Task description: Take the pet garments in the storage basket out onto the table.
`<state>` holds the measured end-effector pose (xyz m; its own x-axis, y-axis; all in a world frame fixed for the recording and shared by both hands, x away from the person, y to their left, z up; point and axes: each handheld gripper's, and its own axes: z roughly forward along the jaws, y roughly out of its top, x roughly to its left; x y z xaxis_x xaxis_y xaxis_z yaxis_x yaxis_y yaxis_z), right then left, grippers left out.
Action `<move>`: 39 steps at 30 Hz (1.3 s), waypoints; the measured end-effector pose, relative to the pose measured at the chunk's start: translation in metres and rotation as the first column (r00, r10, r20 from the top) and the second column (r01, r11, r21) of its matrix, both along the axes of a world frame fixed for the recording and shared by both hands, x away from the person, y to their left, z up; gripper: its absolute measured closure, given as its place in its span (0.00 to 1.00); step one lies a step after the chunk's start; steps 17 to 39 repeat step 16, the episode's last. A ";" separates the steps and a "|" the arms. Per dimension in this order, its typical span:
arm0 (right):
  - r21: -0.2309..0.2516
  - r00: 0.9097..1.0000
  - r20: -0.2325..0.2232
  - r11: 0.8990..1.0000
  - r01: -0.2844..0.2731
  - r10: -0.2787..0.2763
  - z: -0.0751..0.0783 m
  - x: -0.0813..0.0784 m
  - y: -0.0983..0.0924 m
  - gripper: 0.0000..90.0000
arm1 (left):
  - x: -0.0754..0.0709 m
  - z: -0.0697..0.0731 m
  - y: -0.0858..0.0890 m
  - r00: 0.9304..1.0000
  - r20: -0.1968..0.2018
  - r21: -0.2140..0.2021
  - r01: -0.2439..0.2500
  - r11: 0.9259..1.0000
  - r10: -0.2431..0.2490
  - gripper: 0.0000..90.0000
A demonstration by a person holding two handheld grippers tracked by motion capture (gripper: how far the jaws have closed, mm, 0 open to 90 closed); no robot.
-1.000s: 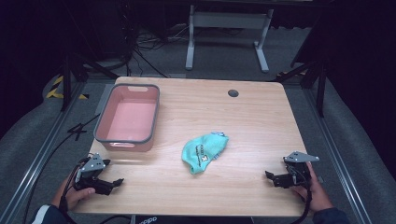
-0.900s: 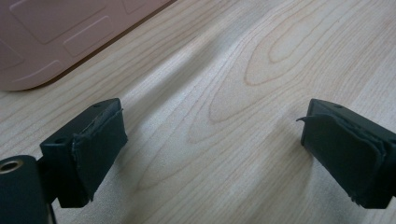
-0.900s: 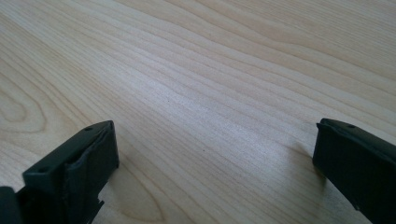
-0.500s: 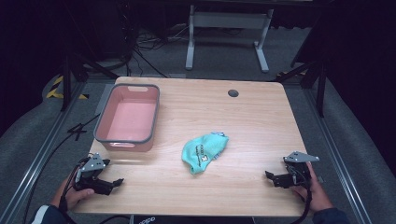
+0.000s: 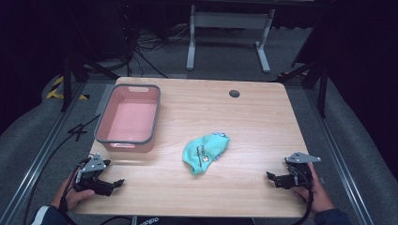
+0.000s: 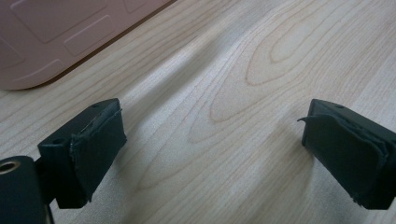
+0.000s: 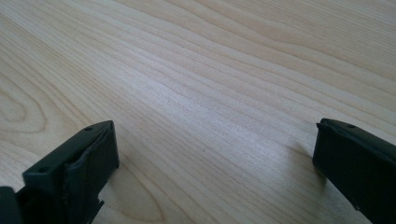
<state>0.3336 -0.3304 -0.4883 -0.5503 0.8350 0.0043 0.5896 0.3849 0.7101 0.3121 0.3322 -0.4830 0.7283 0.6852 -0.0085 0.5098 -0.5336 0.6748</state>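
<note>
A crumpled teal cloth (image 5: pixel 205 152) with a small white label lies near the middle of the wooden table (image 5: pixel 253 122). A pink tub (image 5: pixel 129 117) with a grey rim stands at the left, and nothing lies in it. My left gripper (image 5: pixel 115 183) rests at the front left corner, held by a hand, its jaws wide apart over bare wood (image 6: pixel 212 135). At the front right, my right gripper (image 5: pixel 272 178) sits low on the table, also open with nothing between its pads (image 7: pixel 215 154). Both are well short of the cloth.
A corner of the pink tub (image 6: pixel 56 37) shows at the top left of the left gripper view. A dark round grommet (image 5: pixel 234 93) sits near the table's far edge. Beyond the table stand a metal frame (image 5: pixel 227 33) and cables on grey floor.
</note>
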 end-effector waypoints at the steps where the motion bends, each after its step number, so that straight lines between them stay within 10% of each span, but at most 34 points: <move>1: 0.000 1.000 0.000 1.000 0.000 0.000 0.000 0.000 0.000 0.01 | 0.000 0.000 0.000 1.000 -0.002 0.000 -0.003 1.000 0.003 0.06; 39: 0.005 1.000 -0.001 1.000 0.012 -0.012 0.000 -0.001 0.001 0.01 | 0.002 0.000 -0.002 1.000 -0.013 0.004 -0.013 1.000 0.013 0.02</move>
